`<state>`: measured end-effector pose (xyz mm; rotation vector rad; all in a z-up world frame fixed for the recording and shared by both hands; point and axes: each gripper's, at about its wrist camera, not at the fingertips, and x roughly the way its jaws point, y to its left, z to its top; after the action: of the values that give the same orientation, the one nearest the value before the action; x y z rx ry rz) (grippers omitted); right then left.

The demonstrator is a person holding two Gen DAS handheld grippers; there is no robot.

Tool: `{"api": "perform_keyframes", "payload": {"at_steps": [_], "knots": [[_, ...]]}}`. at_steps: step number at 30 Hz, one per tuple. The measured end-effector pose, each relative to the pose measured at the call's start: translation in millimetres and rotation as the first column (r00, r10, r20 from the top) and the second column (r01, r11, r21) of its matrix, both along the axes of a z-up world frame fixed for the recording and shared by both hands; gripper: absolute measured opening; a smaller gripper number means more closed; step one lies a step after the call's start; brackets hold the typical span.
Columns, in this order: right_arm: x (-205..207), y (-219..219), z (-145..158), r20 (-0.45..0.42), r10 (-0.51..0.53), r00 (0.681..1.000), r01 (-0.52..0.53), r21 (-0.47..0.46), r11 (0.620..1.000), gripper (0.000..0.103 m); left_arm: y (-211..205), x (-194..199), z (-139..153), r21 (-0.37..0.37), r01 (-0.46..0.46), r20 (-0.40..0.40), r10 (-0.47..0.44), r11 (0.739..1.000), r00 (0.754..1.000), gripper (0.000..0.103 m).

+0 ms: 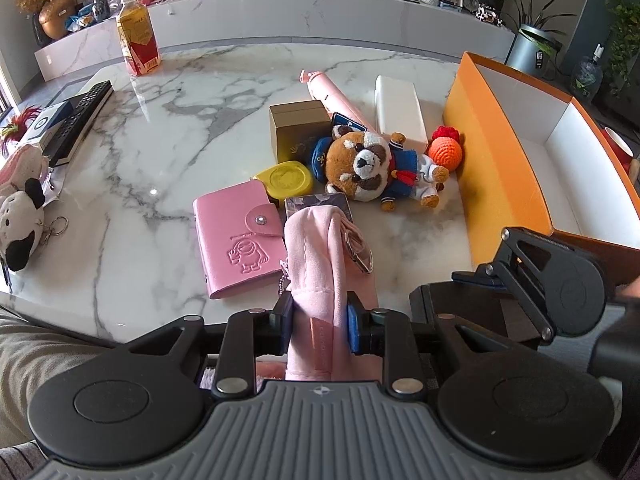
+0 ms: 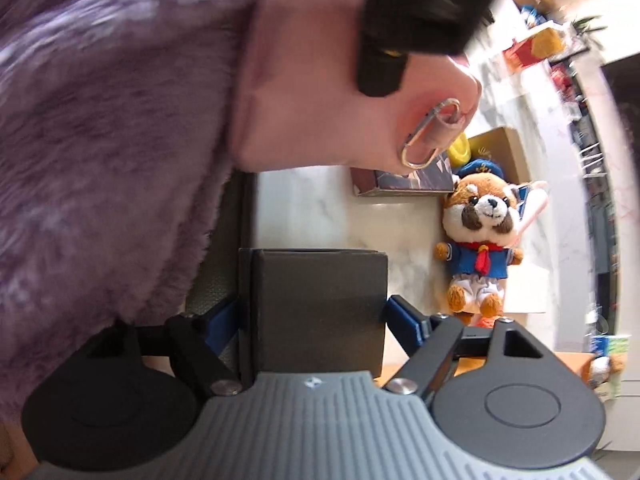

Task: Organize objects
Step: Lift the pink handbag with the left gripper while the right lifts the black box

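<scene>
My left gripper [image 1: 320, 312] is shut on a pink cloth pouch [image 1: 316, 248] and holds it above the table's near edge. A metal carabiner [image 1: 360, 252] hangs from the pouch. In the right wrist view my right gripper [image 2: 314, 300] has its jaws spread wide around a dark box [image 2: 320, 312], with both blue pads against its sides. One of its fingers [image 1: 476, 278] lies on that box [image 1: 436, 304] just right of the pouch. A large orange box [image 1: 500, 168] with a white inside stands open at the right. A fuzzy purple sleeve [image 2: 100, 140] fills the left of the right wrist view.
On the marble table lie a sailor plush [image 1: 368, 164], a pink wallet [image 1: 236, 240], a yellow tin [image 1: 286, 180], a gold box [image 1: 296, 128], a white box [image 1: 400, 112], an orange crochet ball [image 1: 446, 152] and a pink tube [image 1: 328, 88]. A bottle [image 1: 138, 40], a remote [image 1: 80, 120] and a cow plush [image 1: 20, 224] are at the left.
</scene>
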<state>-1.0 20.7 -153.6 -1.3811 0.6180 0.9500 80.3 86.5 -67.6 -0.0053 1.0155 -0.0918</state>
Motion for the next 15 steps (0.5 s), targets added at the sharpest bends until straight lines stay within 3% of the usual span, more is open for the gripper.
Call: {"api": "perform_keyframes", "payload": {"at_steps": [8, 15], "knots": [[-20, -14, -6, 0.169, -0.011, 0.985, 0.003, 0.047, 0.999, 0.08, -6, -9, 8, 0.018, 0.001, 0.022, -0.001, 1.0, 1.0, 0.031], [-24, -16, -13, 0.218, -0.002, 0.976, -0.009, 0.052, 0.999, 0.08, -10, -15, 14, 0.033, -0.006, 0.036, 0.005, 0.999, 0.999, 0.031]]}}
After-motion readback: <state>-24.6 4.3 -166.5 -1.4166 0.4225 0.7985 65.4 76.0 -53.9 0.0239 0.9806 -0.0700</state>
